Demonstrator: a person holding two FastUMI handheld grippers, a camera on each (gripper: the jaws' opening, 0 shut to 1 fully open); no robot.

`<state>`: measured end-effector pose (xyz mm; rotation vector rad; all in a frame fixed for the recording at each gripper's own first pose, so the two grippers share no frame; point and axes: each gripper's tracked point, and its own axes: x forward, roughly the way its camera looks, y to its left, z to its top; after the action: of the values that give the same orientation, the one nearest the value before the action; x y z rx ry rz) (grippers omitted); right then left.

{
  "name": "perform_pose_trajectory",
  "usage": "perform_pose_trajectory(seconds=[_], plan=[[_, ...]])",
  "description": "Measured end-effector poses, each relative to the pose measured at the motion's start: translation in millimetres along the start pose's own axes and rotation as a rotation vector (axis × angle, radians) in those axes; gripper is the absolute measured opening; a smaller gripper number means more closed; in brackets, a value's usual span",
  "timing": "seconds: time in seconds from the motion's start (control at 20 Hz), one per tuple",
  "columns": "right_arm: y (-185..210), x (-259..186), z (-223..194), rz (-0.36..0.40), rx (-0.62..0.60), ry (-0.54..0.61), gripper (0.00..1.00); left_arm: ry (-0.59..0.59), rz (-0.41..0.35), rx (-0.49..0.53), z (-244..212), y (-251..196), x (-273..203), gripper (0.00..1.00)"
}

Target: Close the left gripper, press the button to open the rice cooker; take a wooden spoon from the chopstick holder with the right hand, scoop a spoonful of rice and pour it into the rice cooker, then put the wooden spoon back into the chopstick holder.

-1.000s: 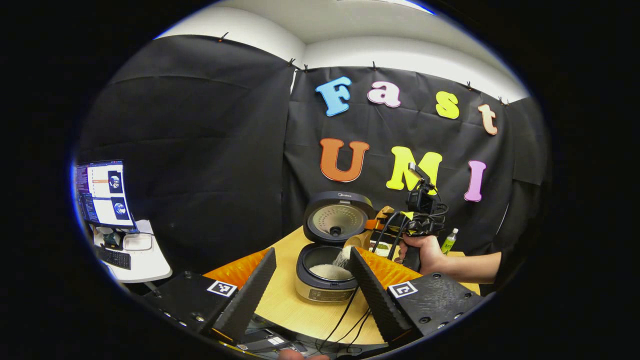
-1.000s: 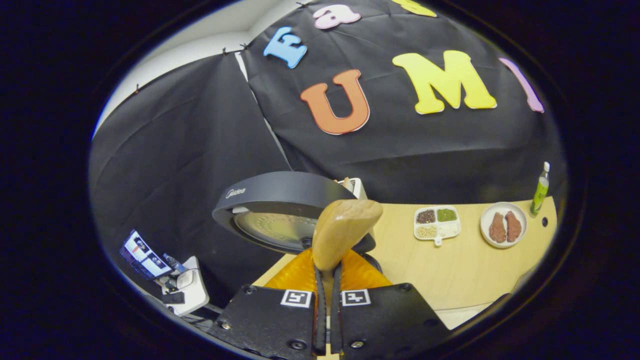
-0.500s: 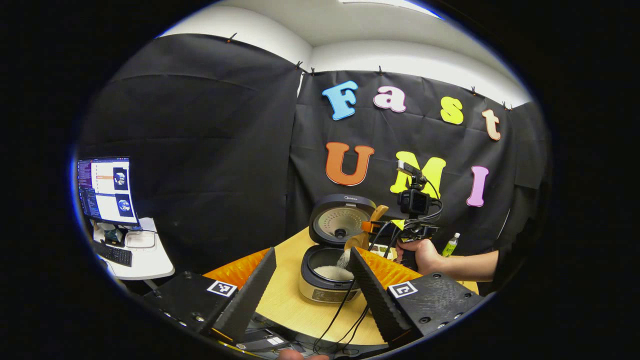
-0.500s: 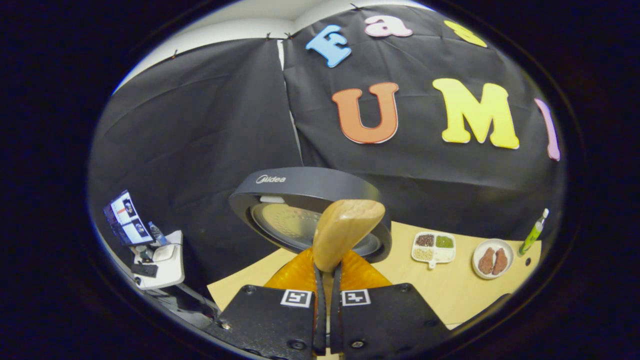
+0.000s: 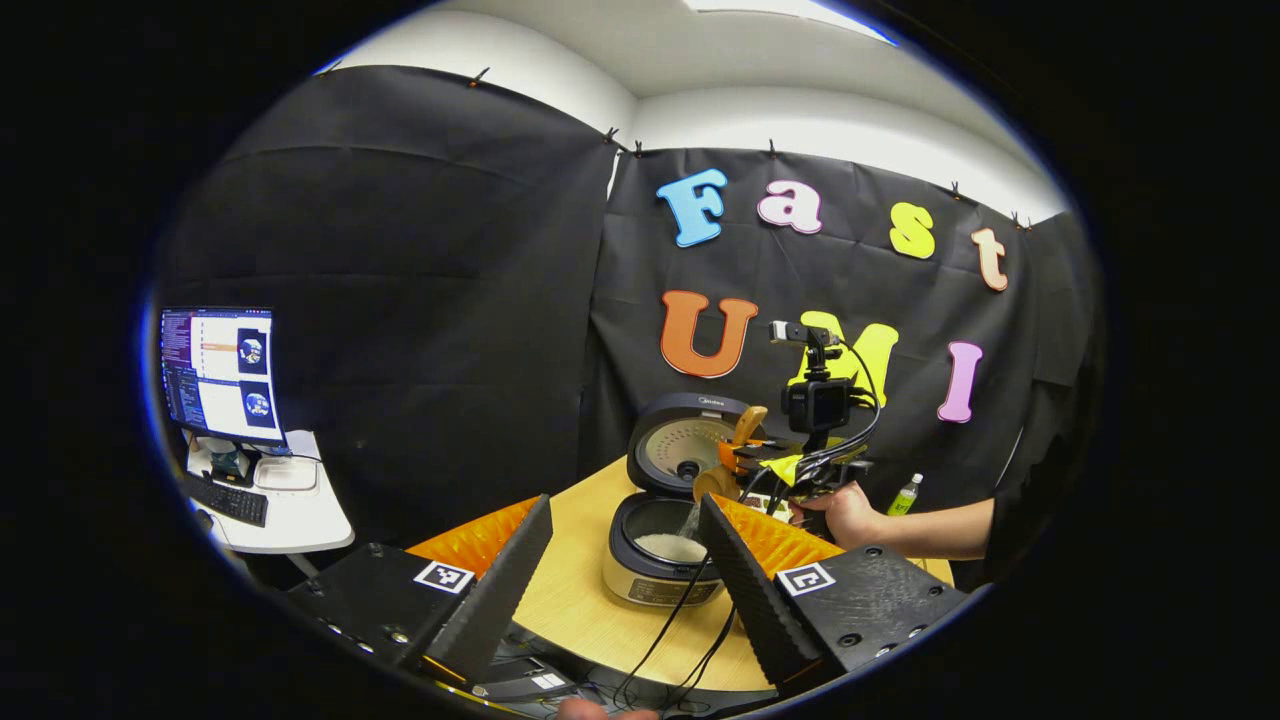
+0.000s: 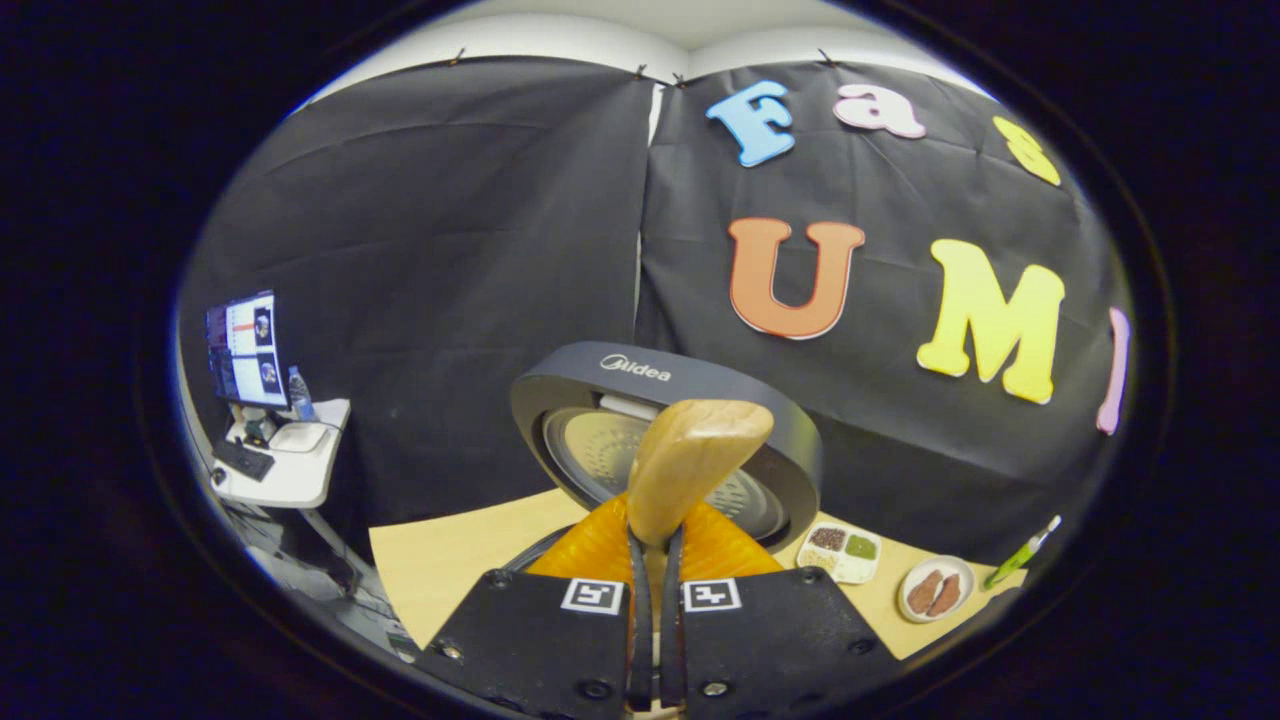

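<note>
From the left gripper view, the near finger (image 5: pixel 745 585) of the left gripper (image 5: pixel 625 580) cuts across the rice cooker (image 5: pixel 660 560), hiding its right rim & part of the pot; the front panel is too small to make out. The wooden spoon (image 5: pixel 715 480) is tiny there; bowel edge & falling rice blur together, can't tell how much rice is left on it. The person's forearm (image 5: pixel 935 530) is cut off at the dark edge.

In the right gripper view, the spoon (image 6: pixel 690 465) blocks the middle of the lid (image 6: pixel 600 390); its handle disappears between the shut fingers of the right gripper (image 6: pixel 655 640). Pot below is hidden. The divided dish (image 6: pixel 842 548) & plate (image 6: pixel 930 590): contents too small to ID.
</note>
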<state>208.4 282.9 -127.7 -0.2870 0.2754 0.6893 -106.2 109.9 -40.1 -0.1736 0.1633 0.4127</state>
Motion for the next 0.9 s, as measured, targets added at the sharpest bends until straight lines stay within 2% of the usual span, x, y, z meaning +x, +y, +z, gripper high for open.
perform_pose_trajectory(seconds=[0.25, 0.4, 0.6, 0.9], plan=[[4, -11, 18, -0.016, -0.197, -0.088, 0.09, -0.012, -0.016, 0.001, 2, -5, 1, 0.95], [8, -18, 21, -0.006, -0.198, -0.107, 0.08, -0.016, -0.033, 0.003, 5, -9, 3, 0.95], [-8, -32, 28, -0.010, -0.069, -0.106, 0.08, -0.018, -0.065, 0.008, 6, -15, 10, 0.95], [-55, -80, 41, -0.027, 0.258, -0.100, 0.08, -0.012, -0.150, 0.020, 8, -36, 24, 0.94]])
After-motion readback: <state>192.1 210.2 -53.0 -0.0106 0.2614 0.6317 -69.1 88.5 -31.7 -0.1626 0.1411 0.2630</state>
